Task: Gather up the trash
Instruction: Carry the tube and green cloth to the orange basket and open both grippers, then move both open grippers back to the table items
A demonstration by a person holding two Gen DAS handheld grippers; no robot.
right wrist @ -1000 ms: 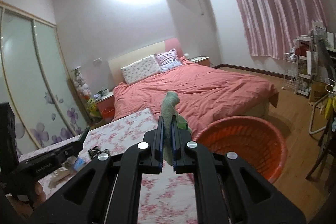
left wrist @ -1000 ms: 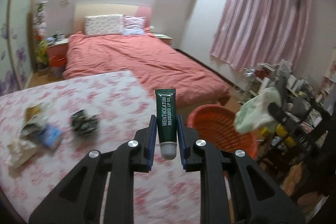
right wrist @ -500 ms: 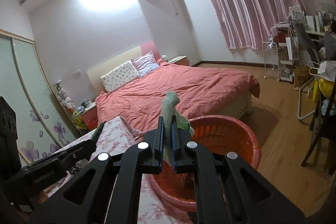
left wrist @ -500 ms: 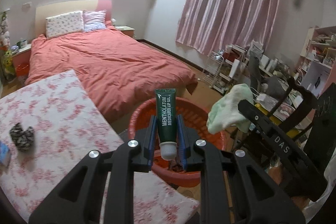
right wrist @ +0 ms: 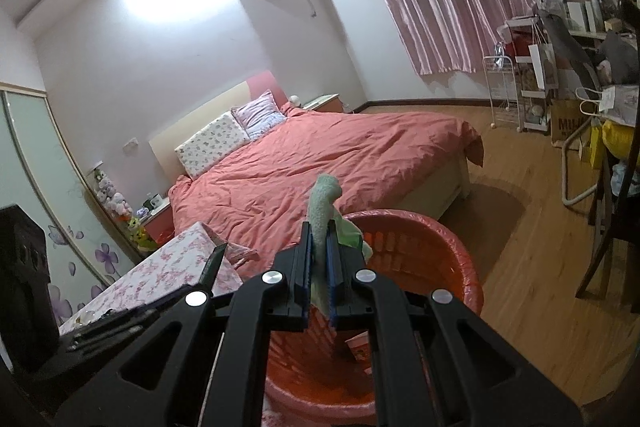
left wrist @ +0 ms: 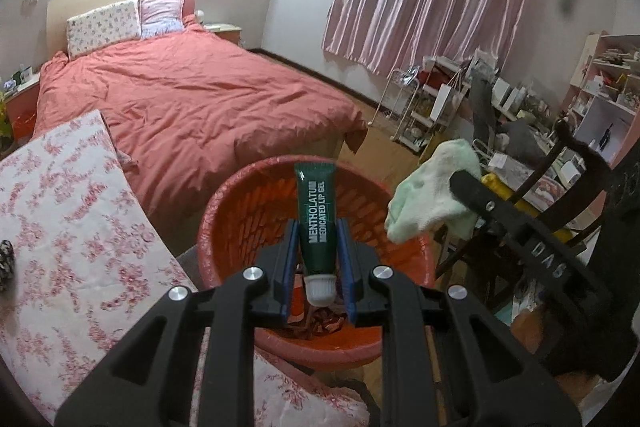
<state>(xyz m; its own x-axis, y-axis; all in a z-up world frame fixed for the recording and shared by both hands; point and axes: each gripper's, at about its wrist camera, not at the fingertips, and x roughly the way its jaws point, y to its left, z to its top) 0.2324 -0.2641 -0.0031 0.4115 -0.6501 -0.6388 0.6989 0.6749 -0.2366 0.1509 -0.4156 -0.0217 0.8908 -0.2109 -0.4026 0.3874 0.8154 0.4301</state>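
My left gripper (left wrist: 318,227) is shut on a dark green lip gel tube (left wrist: 316,215), cap toward the camera, held over the orange plastic basket (left wrist: 240,195). My right gripper (right wrist: 319,233) is shut on a pale green cloth (right wrist: 325,203) and holds it above the same basket (right wrist: 452,255). In the left wrist view the right gripper and its cloth (left wrist: 432,199) show over the basket's right rim. Some trash lies in the basket bottom (left wrist: 324,323).
The floral-covered table (left wrist: 68,211) lies left of the basket, with a dark crumpled item (left wrist: 6,265) at its left edge. A red-covered bed (left wrist: 192,99) is behind. A dark chair (left wrist: 560,195) and cluttered shelves (left wrist: 600,99) stand to the right.
Both grippers have swung right, away from the table, and now hang over the orange basket. Each keeps its hold on its item.
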